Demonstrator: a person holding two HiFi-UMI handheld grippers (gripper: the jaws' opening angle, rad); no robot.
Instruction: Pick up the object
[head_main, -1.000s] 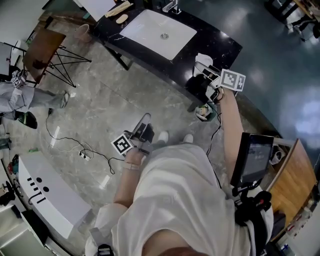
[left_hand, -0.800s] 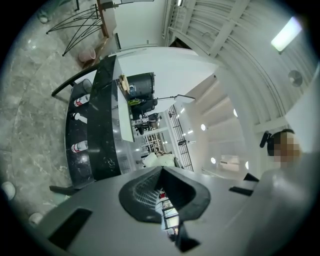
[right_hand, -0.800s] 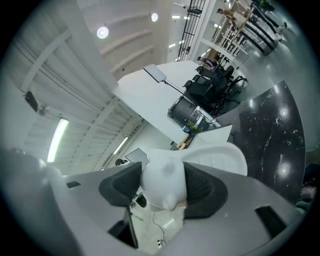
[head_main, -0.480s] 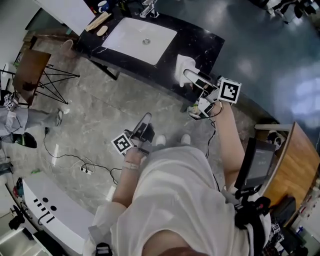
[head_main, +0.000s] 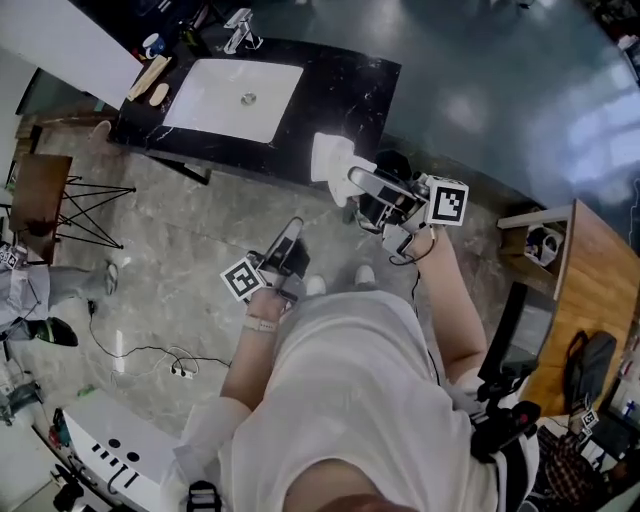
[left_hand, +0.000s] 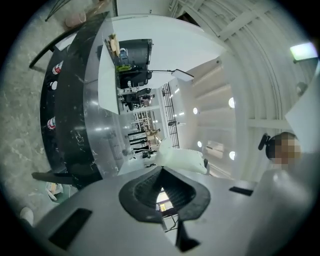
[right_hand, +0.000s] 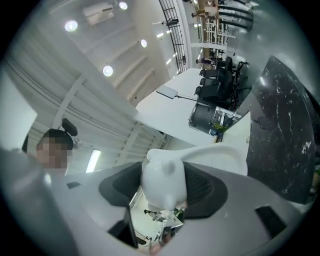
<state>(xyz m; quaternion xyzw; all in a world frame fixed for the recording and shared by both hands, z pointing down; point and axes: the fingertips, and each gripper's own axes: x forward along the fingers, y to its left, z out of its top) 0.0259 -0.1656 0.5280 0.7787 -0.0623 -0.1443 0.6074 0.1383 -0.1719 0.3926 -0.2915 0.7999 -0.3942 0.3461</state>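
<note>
The object is a white, smooth, rabbit-like figure. My right gripper is shut on it and holds it in the air beside the near corner of the black counter. In the right gripper view the figure fills the gap between the two black pads, and part of it juts past them. My left gripper hangs low over the stone floor in front of the person, shut with nothing in it. In the left gripper view its pads nearly meet, and the white figure shows beyond them.
A white sink with a tap is set in the counter. A wooden desk and a monitor stand at the right. A cable lies on the floor, and a folding stand is at the left.
My right gripper closed on the white figure at the counter's end and lifted it off, carrying it leftward. The head view has swung. The left gripper has stayed low and shut.
</note>
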